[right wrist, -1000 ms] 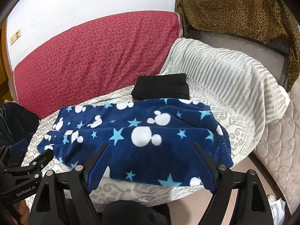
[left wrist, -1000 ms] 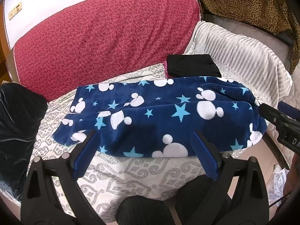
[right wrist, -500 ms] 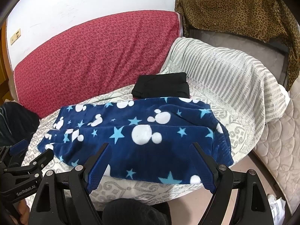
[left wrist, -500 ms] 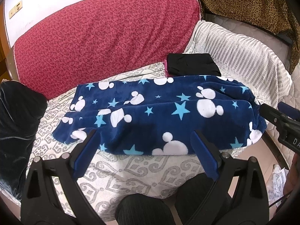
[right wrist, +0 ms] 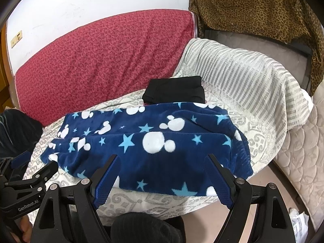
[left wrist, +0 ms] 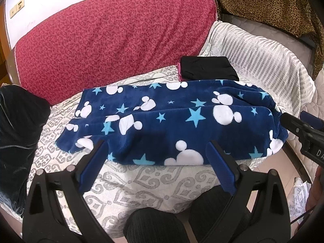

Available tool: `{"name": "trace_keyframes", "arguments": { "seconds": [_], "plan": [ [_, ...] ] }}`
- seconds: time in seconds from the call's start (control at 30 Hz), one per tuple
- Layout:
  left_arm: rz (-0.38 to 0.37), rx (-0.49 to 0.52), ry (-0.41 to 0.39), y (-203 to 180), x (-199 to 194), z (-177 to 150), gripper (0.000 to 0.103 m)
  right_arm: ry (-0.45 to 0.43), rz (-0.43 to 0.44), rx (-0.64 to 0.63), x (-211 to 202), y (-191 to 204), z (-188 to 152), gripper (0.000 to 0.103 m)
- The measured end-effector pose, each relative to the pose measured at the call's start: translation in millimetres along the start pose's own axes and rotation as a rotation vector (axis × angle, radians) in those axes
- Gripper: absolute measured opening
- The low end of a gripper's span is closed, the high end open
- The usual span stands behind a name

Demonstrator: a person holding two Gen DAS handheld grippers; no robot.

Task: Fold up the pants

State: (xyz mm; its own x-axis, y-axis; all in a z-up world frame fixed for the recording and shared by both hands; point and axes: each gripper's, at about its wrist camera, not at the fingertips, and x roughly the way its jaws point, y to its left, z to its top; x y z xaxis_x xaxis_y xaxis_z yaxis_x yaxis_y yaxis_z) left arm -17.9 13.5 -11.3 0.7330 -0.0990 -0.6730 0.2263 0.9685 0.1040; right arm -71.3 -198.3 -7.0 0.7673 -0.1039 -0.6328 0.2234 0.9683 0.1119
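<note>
Navy fleece pants [left wrist: 168, 121] with white mouse heads and light blue stars lie folded lengthwise across the patterned seat cover [left wrist: 131, 182], leg ends to the left, waistband to the right. The same pants [right wrist: 145, 143] fill the middle of the right wrist view. My left gripper [left wrist: 157, 151] hovers open just in front of the pants' near edge, nothing between its fingers. My right gripper [right wrist: 163, 166] is open too, above the near edge toward the waist end. The right gripper's tip [left wrist: 297, 127] shows at the right edge of the left wrist view.
A folded black garment [left wrist: 206, 67] lies behind the pants. A red cushion [left wrist: 113, 32] backs the seat; a striped white throw [right wrist: 243, 70] and leopard cloth [right wrist: 253, 6] sit right. A dark velvet bundle [left wrist: 16, 133] lies left. A person's dark-clad knees [left wrist: 154, 224] are below.
Both grippers stay open and almost still. The pants sit slightly higher and farther in both views, so the grippers have drawn back a little.
</note>
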Motion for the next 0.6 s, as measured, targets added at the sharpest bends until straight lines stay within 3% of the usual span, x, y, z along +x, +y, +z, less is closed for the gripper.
{"name": "trace_keyframes", "arguments": {
  "seconds": [0.6],
  "plan": [
    [-0.001, -0.013, 0.011, 3.2, 2.6, -3.2, 0.097, 0.021, -0.002, 0.007, 4.7, -2.8, -7.5, 0.086]
  ]
}}
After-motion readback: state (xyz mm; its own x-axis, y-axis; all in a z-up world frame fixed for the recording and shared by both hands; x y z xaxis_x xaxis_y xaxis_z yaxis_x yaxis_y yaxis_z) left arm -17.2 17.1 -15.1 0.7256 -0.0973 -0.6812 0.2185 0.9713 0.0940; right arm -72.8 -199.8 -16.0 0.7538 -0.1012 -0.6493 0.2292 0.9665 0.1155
